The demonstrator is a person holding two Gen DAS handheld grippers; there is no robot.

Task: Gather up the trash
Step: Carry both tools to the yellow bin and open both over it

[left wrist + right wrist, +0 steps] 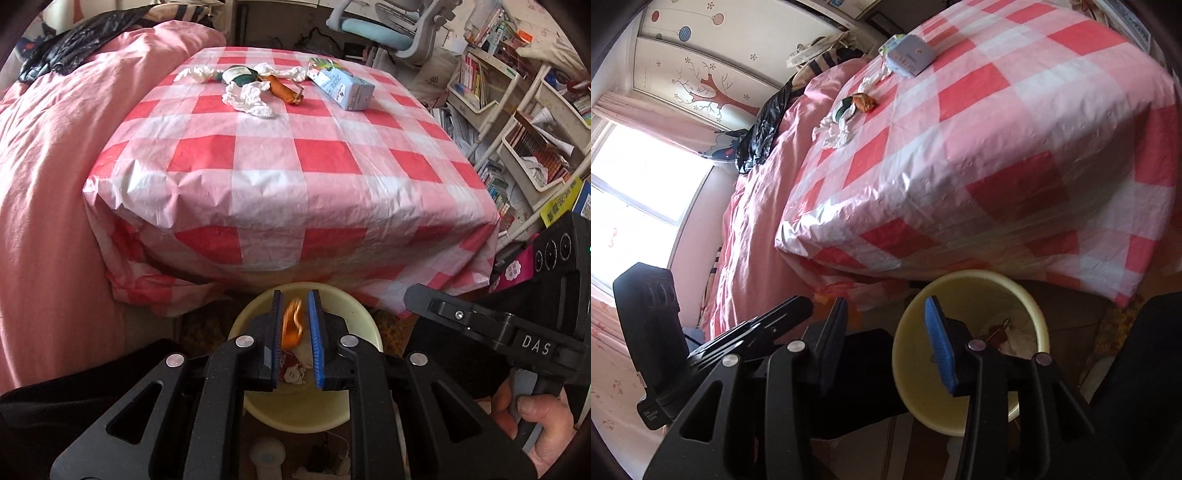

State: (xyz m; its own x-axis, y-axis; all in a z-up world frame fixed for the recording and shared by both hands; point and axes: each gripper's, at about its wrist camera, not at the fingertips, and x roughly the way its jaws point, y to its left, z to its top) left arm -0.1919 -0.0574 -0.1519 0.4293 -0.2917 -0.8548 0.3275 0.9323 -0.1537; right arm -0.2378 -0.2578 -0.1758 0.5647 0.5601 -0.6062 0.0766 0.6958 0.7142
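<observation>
My left gripper (293, 325) hangs over a cream bin (364, 319) under the table's near edge, shut on an orange wrapper (291, 323) between its blue pads. Wrappers and paper lie inside the bin. At the far side of the checked table (295, 166) lie white tissues (247, 98), a green and white wrapper (238, 75), an orange-brown wrapper (282, 88) and a light blue carton (341, 86). My right gripper (886, 332) stands open with nothing between its fingers, one finger over the bin's rim (905, 354). Its black body (480, 325) shows at the right, held by a hand (535, 417).
A bed with a pink duvet (55, 184) and a black jacket (74, 40) runs along the table's left side. An office chair (388, 29) stands behind the table. Crowded book racks (517, 110) fill the right side. Small items lie on the floor by the bin.
</observation>
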